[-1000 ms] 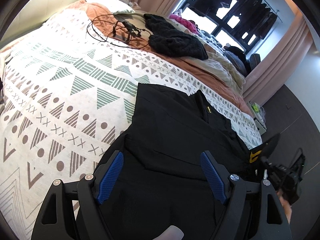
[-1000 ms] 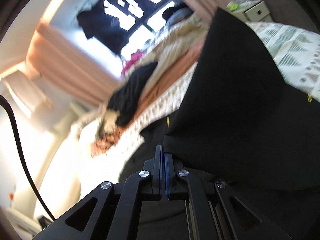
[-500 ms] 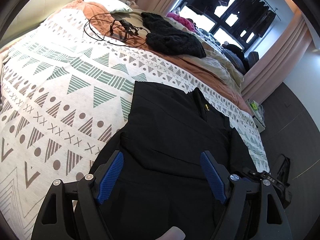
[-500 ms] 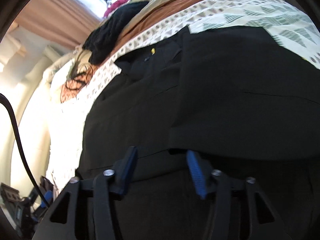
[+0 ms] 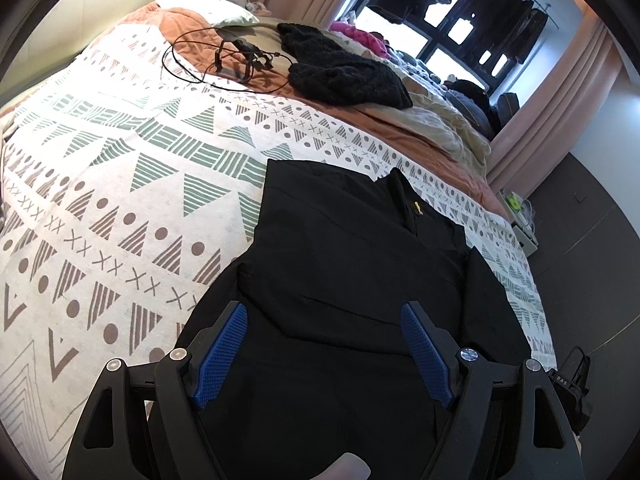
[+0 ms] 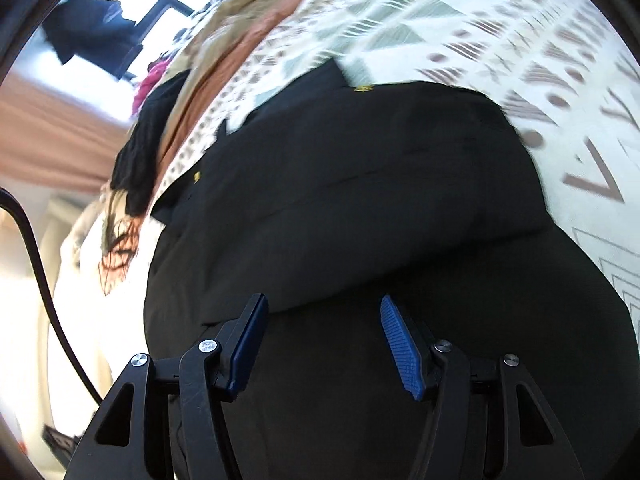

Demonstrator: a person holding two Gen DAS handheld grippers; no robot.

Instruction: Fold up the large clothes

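Two open tongs, left tongs (image 5: 322, 322), right tongs (image 6: 320, 316), black garment (image 5: 352, 264), cable (image 5: 208, 56) left-view only.

Only "DAS" legible, in small white letters on a black bag (image 5: 570, 384) standing on the floor beside the bed (image 5: 120, 184), at its near corner. Nothing else readable.

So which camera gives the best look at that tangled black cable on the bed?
The left wrist view: the black cable lies sharp and whole on the rust-coloured blanket, loops and all. The right wrist view shows only a blurred dark squiggle at its left edge.
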